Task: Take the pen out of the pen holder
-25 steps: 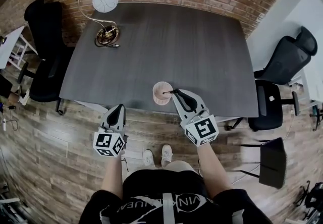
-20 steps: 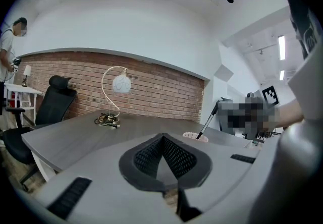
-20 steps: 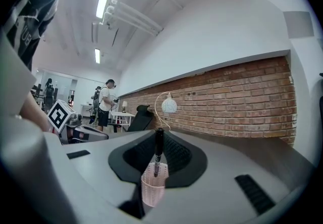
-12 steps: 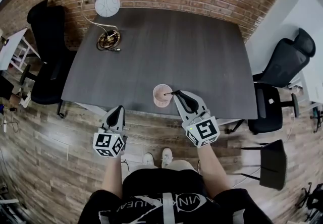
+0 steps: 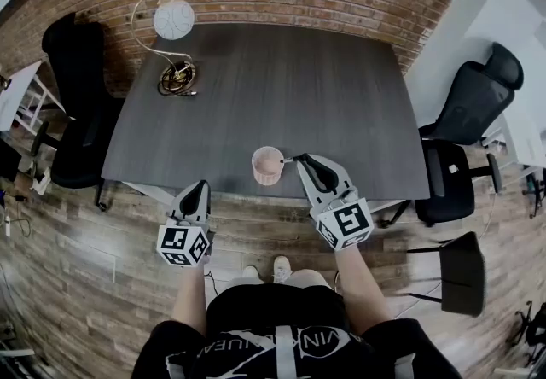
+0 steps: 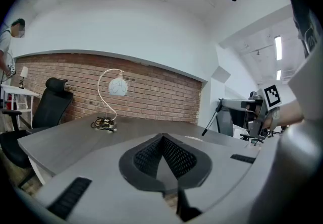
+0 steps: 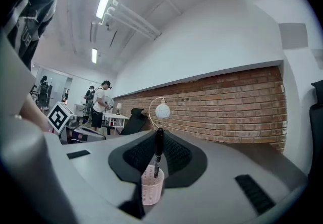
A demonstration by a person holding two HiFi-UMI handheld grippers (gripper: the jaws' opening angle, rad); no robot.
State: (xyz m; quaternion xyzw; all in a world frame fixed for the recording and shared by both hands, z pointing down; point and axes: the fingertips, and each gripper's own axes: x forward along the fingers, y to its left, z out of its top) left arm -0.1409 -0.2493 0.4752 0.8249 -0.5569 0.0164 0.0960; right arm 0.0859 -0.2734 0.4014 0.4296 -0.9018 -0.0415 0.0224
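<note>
A pink mesh pen holder (image 5: 267, 166) stands near the front edge of the dark grey table (image 5: 281, 87). My right gripper (image 5: 296, 160) is just right of it, shut on a black pen (image 5: 287, 159). In the right gripper view the pen (image 7: 158, 150) stands upright between the closed jaws of the right gripper (image 7: 158, 138). Its lower end shows at the mouth of the pen holder (image 7: 152, 186); I cannot tell if it is still inside. My left gripper (image 5: 198, 187) hovers shut and empty off the table's front edge, left of the holder. In its own view the left gripper (image 6: 162, 140) shows nothing between the jaws.
A globe lamp (image 5: 173, 20) with a coiled base (image 5: 177, 77) stands at the table's far left corner. Black office chairs sit at the left (image 5: 78, 78) and right (image 5: 469, 104). A brick wall runs behind the table. People stand far off (image 7: 103, 104).
The gap between my right gripper's tip and the pen holder has widened a little, with the pen carried along. My left gripper has stayed put.
</note>
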